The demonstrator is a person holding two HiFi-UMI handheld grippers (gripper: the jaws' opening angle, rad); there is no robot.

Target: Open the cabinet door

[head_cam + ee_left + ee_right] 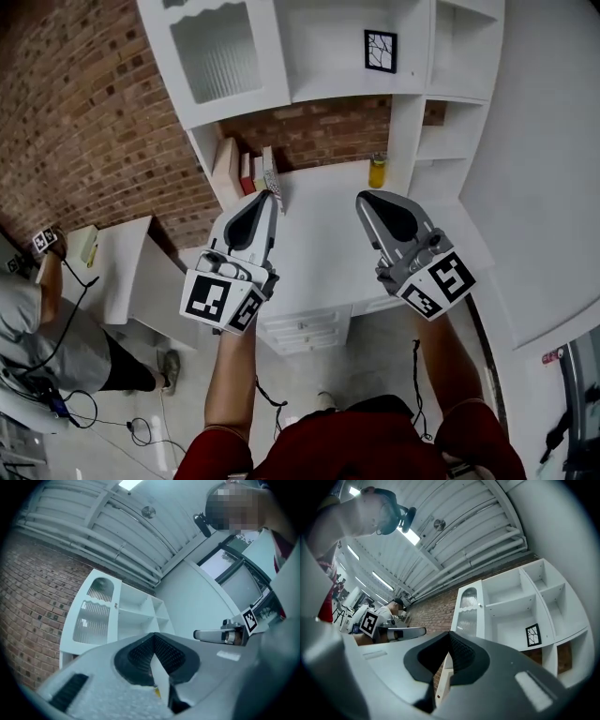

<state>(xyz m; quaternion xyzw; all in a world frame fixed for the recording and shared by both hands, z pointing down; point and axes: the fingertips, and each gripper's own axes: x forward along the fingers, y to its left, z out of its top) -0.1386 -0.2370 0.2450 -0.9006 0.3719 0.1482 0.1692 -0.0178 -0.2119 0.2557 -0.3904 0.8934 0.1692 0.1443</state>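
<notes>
1. Both my tools are pressed together with nothing in them. The left gripper [269, 197] has its pads meeting at the tip, and the right gripper [366, 197] looks the same in its own view
2. The cabinet door [220, 52] sits ahead of and above the left gripper, off to its left and well apart from both tips. It lies flush in its frame, so it is not yet opened
3. Its small knob [479, 605] is on the edge next to the open shelves [511, 602], up and ahead of the right gripper too
4. What could go wrong, as I judge it: if I arrive with jaws shut I would only bump the knob. It is small and round, so a shallow or off-centre pinch may slip off. A tip straying onto the ribbed glass pane [91, 620] could knock it
5. If I swing low I could clip the books [248, 173] or the yellow bottle [377, 172], which are beneath and ahead of the tips
6. The door stands upright, long axis vertical, face turned out toward me. The hinge is likely on the brick-wall side
</notes>
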